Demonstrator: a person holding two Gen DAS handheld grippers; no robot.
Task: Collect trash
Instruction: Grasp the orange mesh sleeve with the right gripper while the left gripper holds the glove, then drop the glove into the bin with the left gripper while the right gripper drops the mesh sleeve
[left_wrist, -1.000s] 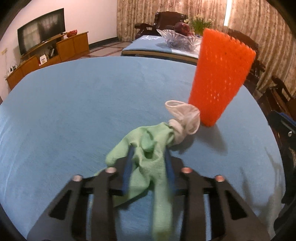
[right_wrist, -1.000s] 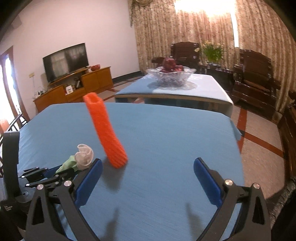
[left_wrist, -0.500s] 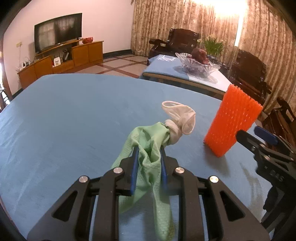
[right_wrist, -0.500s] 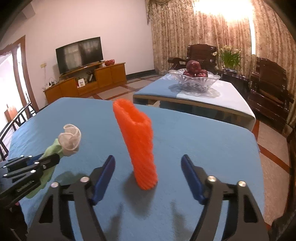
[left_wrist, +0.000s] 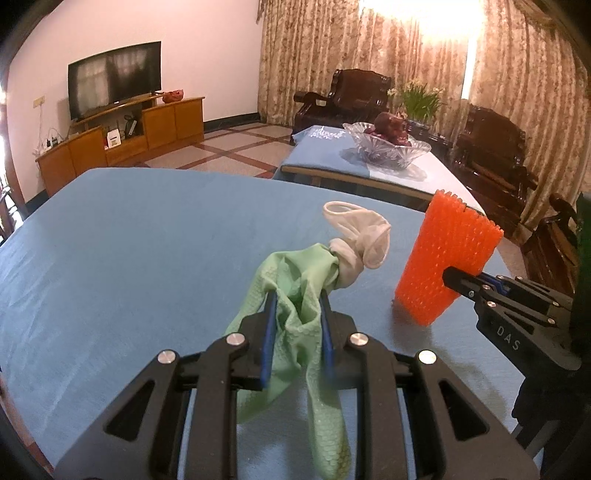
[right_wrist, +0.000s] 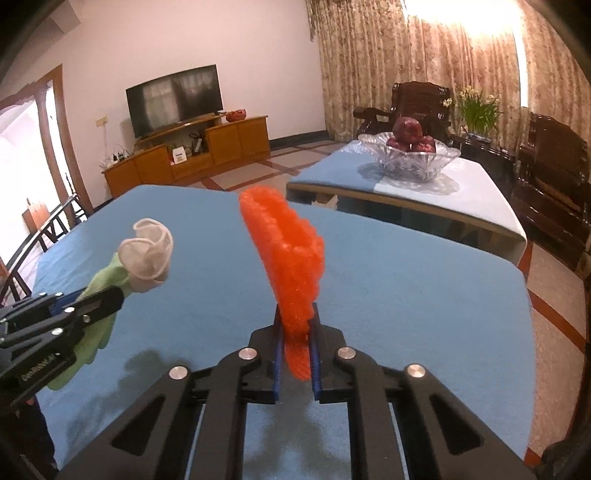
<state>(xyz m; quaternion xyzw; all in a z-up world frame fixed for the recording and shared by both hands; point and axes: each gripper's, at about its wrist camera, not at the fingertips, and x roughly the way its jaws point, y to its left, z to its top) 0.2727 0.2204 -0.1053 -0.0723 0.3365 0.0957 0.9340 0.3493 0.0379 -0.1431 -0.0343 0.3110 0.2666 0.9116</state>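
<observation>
Left wrist view: sits close behind the left gripper (left_wrist: 295, 314), angled down across the blue table (left_wrist: 129, 240) toward the TV (left_wrist: 114, 79) and curtains (left_wrist: 314, 55); the right gripper (left_wrist: 448, 275) enters at its right edge.
Right wrist view: close behind the right gripper (right_wrist: 295, 325), same downward slant, facing the same room end; the left gripper (right_wrist: 118, 295) enters at its left edge.
Shared: table (right_wrist: 406, 277), TV (right_wrist: 173, 98), fruit bowl (left_wrist: 388, 147) (right_wrist: 410, 158), orange net (left_wrist: 447, 258) (right_wrist: 288, 254), green cloth (left_wrist: 295, 295) (right_wrist: 99, 325).
</observation>
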